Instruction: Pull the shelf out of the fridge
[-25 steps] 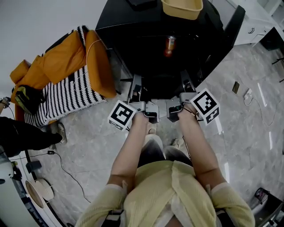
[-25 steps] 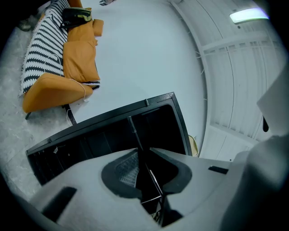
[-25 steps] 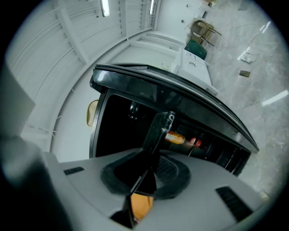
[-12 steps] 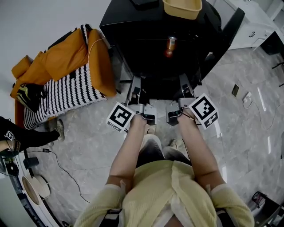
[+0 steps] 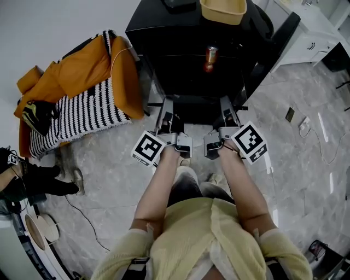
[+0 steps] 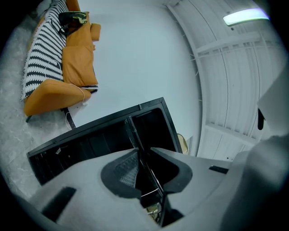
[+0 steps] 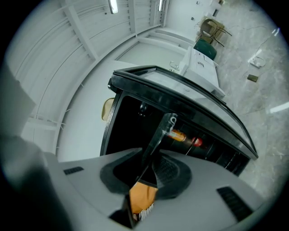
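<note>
Shelf (image 7: 157,135): a thin dark pane, edge-on between my two grippers, its front part already out in front of the fridge (image 5: 164,33), its back part, as far as I can judge, not yet clear of the dark cabinet; the head view is too dark there to show how much remains inside. Left gripper (image 6: 143,158): closed on the shelf's left front edge, the pads pressing the pane and its wire rim. Right gripper (image 7: 151,158): likewise clamped on the right front edge, the pane running away from the jaws toward the interior. Door (image 5: 273,49): swung wide at the right, leaving the way out free. Can (image 5: 210,54): standing inside the fridge, above the level of the shelf and apart from it. Basket (image 5: 224,11): on top of the fridge, not concerned. Sofa (image 5: 82,76): just beside the fridge on my left.

Progress, by my estimate: grasp made on both sides, withdrawal under way; left to do: draw the shelf level toward me until its back edge comes free.
</note>
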`<state>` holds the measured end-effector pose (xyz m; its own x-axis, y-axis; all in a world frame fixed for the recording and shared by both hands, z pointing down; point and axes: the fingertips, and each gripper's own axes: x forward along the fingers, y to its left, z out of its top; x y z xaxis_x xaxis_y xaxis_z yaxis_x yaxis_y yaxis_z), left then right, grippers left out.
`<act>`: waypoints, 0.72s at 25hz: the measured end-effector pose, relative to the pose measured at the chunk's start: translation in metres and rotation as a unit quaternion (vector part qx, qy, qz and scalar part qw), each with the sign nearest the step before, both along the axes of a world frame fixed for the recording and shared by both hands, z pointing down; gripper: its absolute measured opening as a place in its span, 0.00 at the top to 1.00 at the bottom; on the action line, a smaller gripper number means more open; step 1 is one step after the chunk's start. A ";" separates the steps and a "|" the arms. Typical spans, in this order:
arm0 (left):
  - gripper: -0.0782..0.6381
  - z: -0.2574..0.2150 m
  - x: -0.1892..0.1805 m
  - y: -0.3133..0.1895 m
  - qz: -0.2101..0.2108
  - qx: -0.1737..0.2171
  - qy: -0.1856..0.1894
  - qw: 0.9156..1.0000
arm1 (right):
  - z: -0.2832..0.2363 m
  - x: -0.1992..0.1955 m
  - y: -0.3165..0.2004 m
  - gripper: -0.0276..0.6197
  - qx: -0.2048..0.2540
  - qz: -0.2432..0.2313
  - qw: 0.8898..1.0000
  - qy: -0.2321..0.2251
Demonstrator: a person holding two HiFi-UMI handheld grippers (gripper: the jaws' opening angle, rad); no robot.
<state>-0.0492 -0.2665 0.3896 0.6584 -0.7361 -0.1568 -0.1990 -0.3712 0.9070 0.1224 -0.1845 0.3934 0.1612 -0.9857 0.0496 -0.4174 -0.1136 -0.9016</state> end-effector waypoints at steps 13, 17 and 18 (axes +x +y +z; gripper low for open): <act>0.79 -0.029 -0.008 0.037 -0.003 0.030 0.012 0.999 | -0.025 -0.009 0.029 0.84 0.028 -0.030 0.999 0.028; 0.79 -0.036 -0.015 0.047 -0.009 0.039 0.012 0.999 | -0.031 -0.015 0.037 0.84 0.034 -0.045 0.998 0.033; 0.79 -0.037 -0.016 0.050 -0.010 0.042 0.011 0.999 | -0.032 -0.016 0.039 0.84 0.034 -0.047 0.998 0.034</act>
<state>-0.0650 -0.2165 0.3524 0.6392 -0.7331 -0.2324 -0.1877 -0.4418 0.8773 0.1063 -0.1451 0.3616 0.0678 -0.9973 -0.0266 -0.4843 -0.0095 -0.8749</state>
